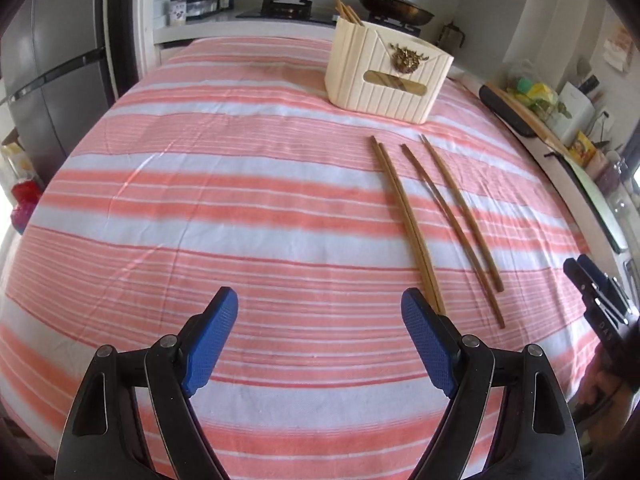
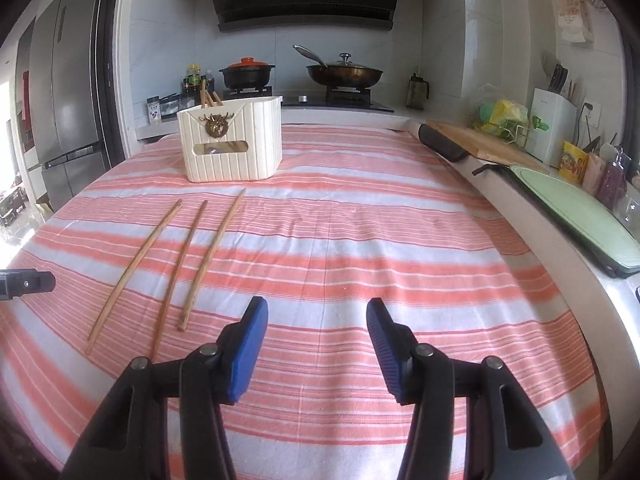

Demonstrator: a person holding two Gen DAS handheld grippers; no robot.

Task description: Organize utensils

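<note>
Because the loose chopsticks (image 1: pixel 436 220) lie thin and flat on the soft striped tablecloth (image 1: pixel 240 208), the likeliest slip is a pinch that gathers cloth along with wood, or that catches only one stick of a pair and rolls its partner away. A second risk is at the cream utensil holder (image 1: pixel 384 76): it looks light, and a long stick brought in at a slant could strike its rim and tip or push it, especially with other chopsticks (image 1: pixel 346 10) already standing in its back corner.

Four sticks lie on the cloth on the near side of the holder, close to it but not touching. Two lie pressed together; the other two are spread slightly, beside them.

From the left gripper (image 1: pixel 320 320), the paired sticks run from the holder down to its right finger, their near ends just beside or under that blue pad; which, I cannot tell. Its jaws stand wide apart and hold nothing.

From the right gripper (image 2: pixel 318 328), the same sticks (image 2: pixel 184 264) lie between it and the holder (image 2: pixel 232 144), off to its left and clear of its fingers. It too is spread wide and empty.
</note>
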